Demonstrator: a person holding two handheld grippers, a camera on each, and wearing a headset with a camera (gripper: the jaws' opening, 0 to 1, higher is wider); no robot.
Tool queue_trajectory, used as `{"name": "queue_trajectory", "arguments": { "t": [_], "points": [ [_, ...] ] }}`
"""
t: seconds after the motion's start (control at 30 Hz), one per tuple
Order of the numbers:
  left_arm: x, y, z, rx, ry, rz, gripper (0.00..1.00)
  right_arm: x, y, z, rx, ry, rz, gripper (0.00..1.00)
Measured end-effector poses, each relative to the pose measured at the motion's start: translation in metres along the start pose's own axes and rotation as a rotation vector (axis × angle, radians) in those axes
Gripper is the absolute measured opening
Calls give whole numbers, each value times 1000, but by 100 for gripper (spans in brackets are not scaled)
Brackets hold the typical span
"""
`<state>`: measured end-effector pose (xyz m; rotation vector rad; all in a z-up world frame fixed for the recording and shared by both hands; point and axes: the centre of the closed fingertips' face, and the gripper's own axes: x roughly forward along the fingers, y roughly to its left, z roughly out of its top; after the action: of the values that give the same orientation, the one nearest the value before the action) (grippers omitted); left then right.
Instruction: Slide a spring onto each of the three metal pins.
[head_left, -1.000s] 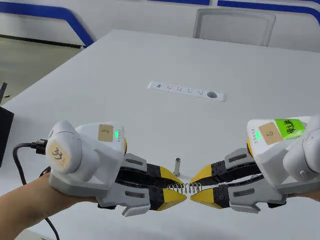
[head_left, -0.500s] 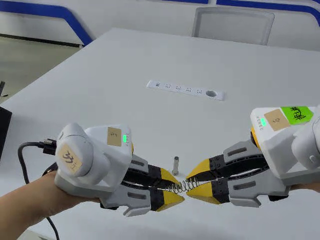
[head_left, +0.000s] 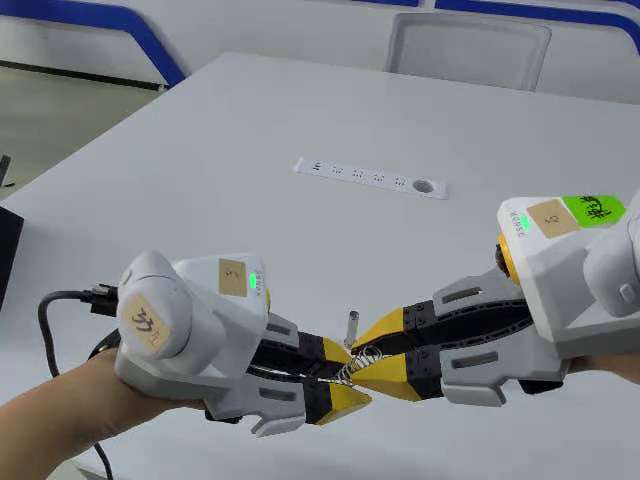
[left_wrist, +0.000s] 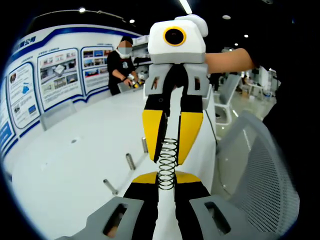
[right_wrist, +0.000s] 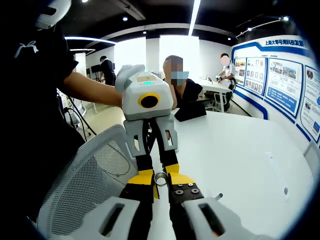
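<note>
Grippers moved closer together since a second ago, and the spring (head_left: 352, 362) is now squashed shorter between the tips. The left gripper (head_left: 348, 382) pinches its left end and the right gripper (head_left: 360, 360) pinches its right end. Spring axis runs left-right, slightly tilted. The pin (head_left: 352, 326) stands upright just beyond the tips, so the spring likely needs turning upright over it.

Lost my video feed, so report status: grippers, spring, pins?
Left gripper shut on spring, right gripper shut on its other end. Spring bridges the facing jaws. Three pins upright on table, all bare.
</note>
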<state>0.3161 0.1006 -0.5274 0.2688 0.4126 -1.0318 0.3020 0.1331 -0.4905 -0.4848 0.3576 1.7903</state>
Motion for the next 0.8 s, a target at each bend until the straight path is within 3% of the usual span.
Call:
{"name": "queue_trajectory", "arguments": {
  "t": [0.43, 0.53, 0.67, 0.8],
  "points": [
    [2, -4, -3, -37, -12, -28, 10, 4, 5, 3, 0, 6, 15, 11],
    [2, -6, -5, -98, -20, -48, 11, 5, 5, 2, 7, 10, 20, 11],
    [-2, -1, -5, -107, -41, -27, 12, 5, 4, 4, 5, 13, 16, 11],
    [-9, 10, -15, -120, -9, 7, 13, 3, -5, 8, 6, 7, 3, 11]
  ]
}}
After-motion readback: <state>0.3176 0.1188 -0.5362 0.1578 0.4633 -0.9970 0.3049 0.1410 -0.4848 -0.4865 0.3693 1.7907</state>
